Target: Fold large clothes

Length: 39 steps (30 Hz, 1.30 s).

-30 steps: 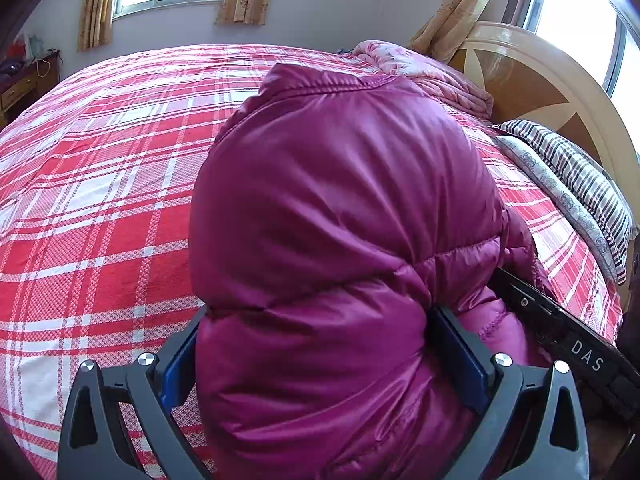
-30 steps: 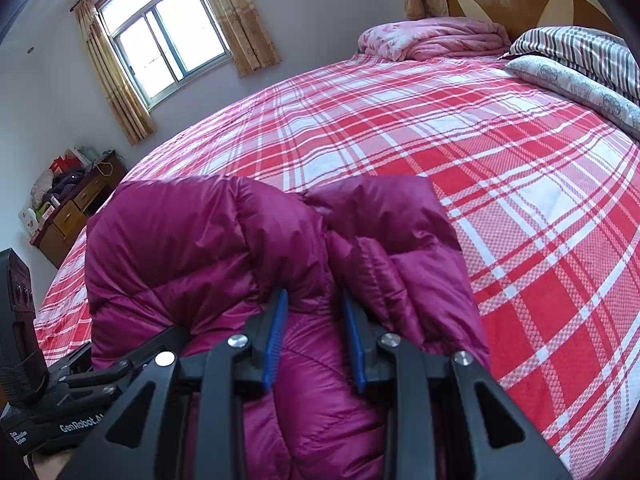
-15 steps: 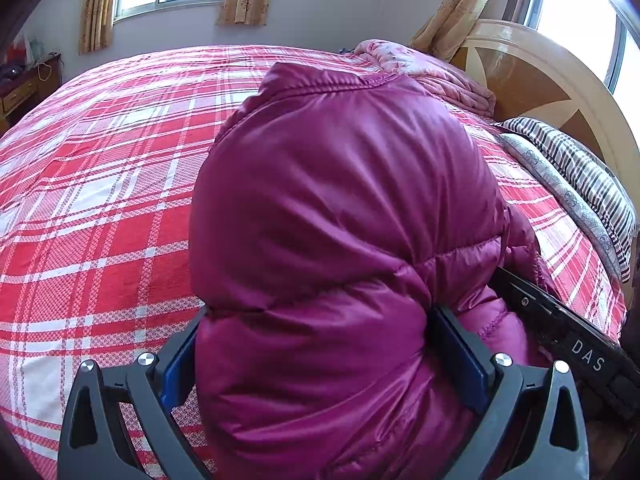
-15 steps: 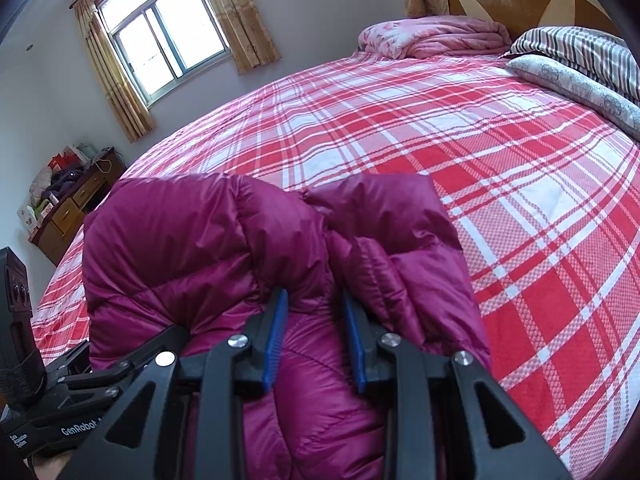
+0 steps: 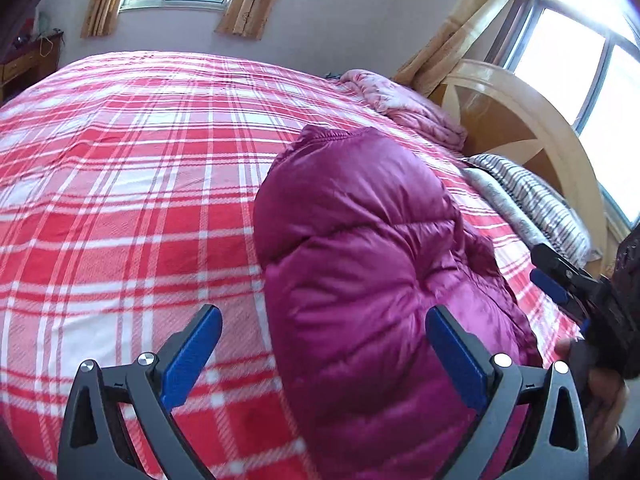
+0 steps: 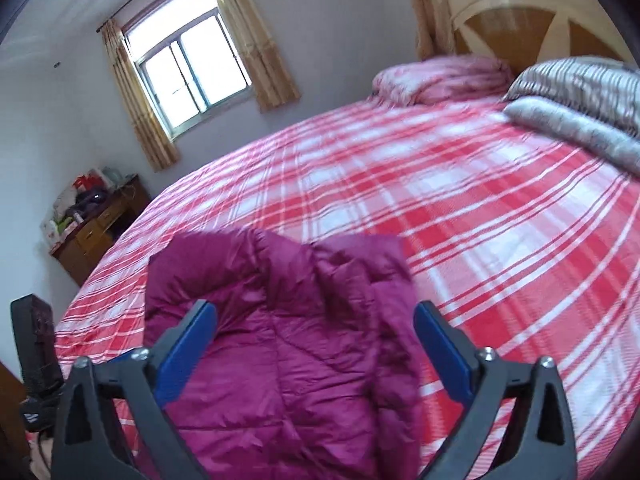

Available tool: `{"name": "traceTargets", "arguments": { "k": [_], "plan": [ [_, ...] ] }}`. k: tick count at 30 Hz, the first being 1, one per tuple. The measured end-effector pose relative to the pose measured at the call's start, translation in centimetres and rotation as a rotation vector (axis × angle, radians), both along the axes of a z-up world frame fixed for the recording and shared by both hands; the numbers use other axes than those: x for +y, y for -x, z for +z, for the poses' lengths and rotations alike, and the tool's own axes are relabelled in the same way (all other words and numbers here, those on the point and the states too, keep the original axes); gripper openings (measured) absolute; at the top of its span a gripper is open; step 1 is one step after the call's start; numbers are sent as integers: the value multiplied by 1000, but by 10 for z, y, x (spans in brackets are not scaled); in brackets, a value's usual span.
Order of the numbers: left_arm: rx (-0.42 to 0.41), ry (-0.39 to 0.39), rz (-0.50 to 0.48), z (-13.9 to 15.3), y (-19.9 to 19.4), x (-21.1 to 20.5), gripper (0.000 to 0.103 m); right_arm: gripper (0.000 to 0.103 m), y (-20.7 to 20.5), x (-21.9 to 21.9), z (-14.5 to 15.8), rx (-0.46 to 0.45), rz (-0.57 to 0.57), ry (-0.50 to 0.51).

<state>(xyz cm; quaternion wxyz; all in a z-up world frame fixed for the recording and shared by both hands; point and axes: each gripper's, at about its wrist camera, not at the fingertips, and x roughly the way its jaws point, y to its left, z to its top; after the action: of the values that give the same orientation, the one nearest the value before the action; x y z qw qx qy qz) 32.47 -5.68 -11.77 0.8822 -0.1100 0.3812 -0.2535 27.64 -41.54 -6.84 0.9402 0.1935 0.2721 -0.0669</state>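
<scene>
Between the spread blue pads of the right hand-held gripper [image 6: 315,338] lies the magenta down jacket [image 6: 288,344], folded into a puffy bundle on the bed [image 6: 480,216]; the jaws have just been opening and now stand wide, with neither pad pressing the fabric. The jacket reaches from under this gripper forward to a rumpled far edge, and red-and-white plaid bedding spreads beyond it and to its right. Ahead of the left hand-held gripper [image 5: 323,330] the same jacket [image 5: 360,248] rises as a rounded mound, lying mostly toward that gripper's right finger; the left pad [image 5: 192,350] is clear of it over bare plaid, and the right pad [image 5: 456,360] is just beside the jacket's flank, though contact there cannot be told. So this gripper is open as well and holds nothing. At the far right edge of the left view the other gripper's black body and a blue pad show, with part of a hand [image 5: 604,400] below them. Far ahead of both grippers, at the head of the bed, sit a pink folded quilt [image 6: 440,78], a striped pillow [image 6: 576,84] and a curved wooden headboard [image 6: 532,16]. Farther off to the right gripper's left stand a curtained window [image 6: 192,76] and a cluttered wooden dresser [image 6: 96,224]. The right view is somewhat blurred.
</scene>
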Motion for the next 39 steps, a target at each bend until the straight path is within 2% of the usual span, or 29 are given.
{"name": "traceTargets", "arguments": {
  "k": [2, 5, 8, 11, 12, 13, 17, 19, 20, 21, 22, 23, 24, 26, 29, 34, 39],
  "plan": [
    [22, 9, -15, -5, 4, 4, 102, 101, -1, -15, -9, 48, 7, -47],
    [50, 61, -36, -12, 6, 3, 102, 87, -6, -33, -31, 127, 14, -116],
    [75, 94, -51, -17, 4, -4, 102, 86, -14, -41, -45, 154, 39, -171],
    [77, 91, -65, -16, -1, -11, 102, 83, -20, -47, -56, 163, 93, -277],
    [80, 88, -70, -17, -2, -11, 102, 75, -24, -47, -61, 164, 124, -311],
    [82, 88, -75, -18, -3, -13, 102, 71, -26, -46, -65, 170, 152, -338],
    [57, 67, -95, -19, -4, -22, 102, 67, -29, -45, -72, 146, 174, -371],
    [56, 61, -101, -18, -7, -27, 102, 58, -31, -42, -73, 147, 202, -361],
    [53, 60, -111, -18, -7, -29, 102, 50, -31, -39, -73, 149, 212, -363],
    [51, 68, -127, -16, -5, -31, 102, 35, -30, -38, -73, 145, 240, -391],
    [46, 75, -135, -15, -4, -33, 99, 32, -28, -39, -76, 138, 255, -434],
    [32, 73, -142, -12, 0, -35, 88, 28, -26, -37, -76, 133, 252, -433],
    [12, 62, -150, -7, 5, -39, 83, 25, -23, -35, -74, 132, 248, -419],
    [-19, 34, -154, 1, 13, -42, 68, 23, -18, -31, -68, 124, 234, -394],
    [-12, 16, -143, 10, 22, -37, 58, 22, -7, -21, -61, 111, 222, -361],
    [-36, -9, -133, 25, 42, -23, 56, 21, 7, 0, -48, 75, 228, -361],
    [-43, -48, -82, 34, 57, 6, 56, 21, -2, 28, -35, 54, 275, -339]
  ]
}}
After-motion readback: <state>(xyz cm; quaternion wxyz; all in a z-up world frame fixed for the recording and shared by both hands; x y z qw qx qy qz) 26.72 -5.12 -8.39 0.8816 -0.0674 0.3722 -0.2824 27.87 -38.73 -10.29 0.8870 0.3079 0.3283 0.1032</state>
